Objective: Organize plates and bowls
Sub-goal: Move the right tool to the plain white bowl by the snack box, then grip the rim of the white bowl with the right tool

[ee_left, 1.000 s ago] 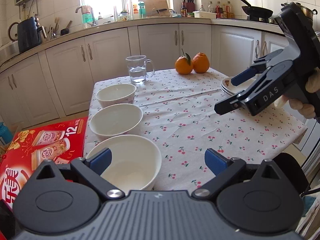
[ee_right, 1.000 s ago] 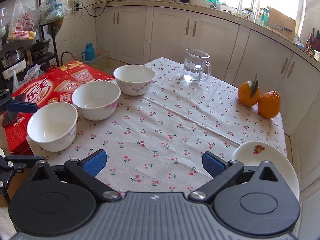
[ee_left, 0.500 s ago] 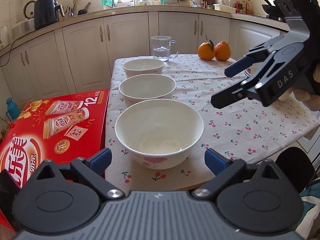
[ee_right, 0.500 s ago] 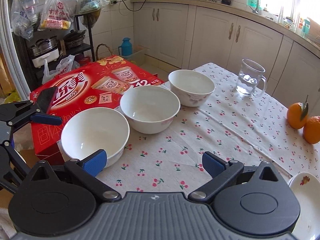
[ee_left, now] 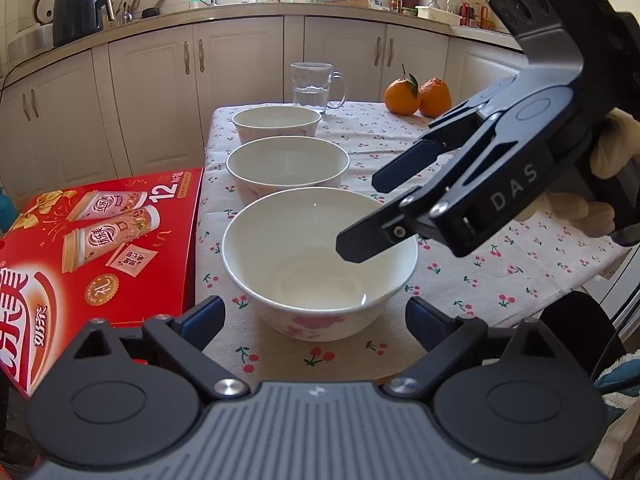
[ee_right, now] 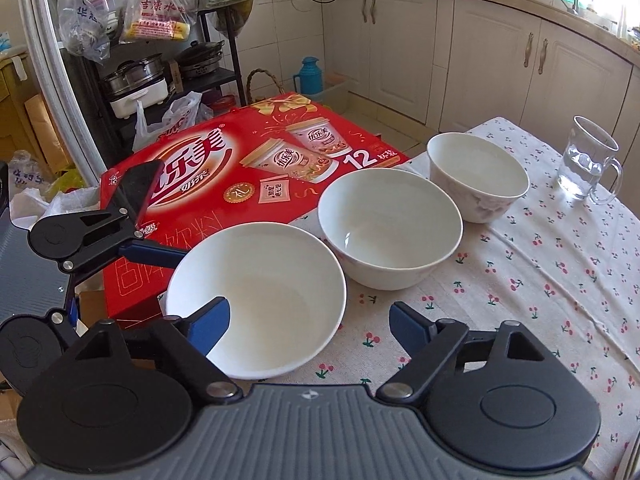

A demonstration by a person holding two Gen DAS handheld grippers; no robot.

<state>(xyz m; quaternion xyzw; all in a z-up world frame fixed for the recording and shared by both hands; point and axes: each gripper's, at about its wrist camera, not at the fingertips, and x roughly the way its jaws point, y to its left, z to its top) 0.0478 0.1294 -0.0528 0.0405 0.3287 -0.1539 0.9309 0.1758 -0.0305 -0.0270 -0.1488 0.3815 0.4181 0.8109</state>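
Three white bowls stand in a row on the cherry-print tablecloth: a near bowl (ee_left: 320,258) (ee_right: 256,300), a middle bowl (ee_left: 287,168) (ee_right: 390,228) and a far bowl (ee_left: 277,124) (ee_right: 478,176). My left gripper (ee_left: 316,316) is open and empty, just in front of the near bowl. My right gripper (ee_right: 310,320) is open and empty, with its left fingertip over the near bowl's rim; it shows in the left wrist view (ee_left: 368,216) above that bowl. No plate is in view now.
A red drink carton (ee_left: 96,236) (ee_right: 240,172) lies left of the table, beside the bowls. A glass mug of water (ee_left: 314,86) (ee_right: 588,168) and two oranges (ee_left: 418,96) stand at the table's far end. The table edge (ee_left: 288,368) is near.
Both grippers have closed in on the near bowl. The right gripper has swung left from the plate side to over the near bowl; the plate has left its view.
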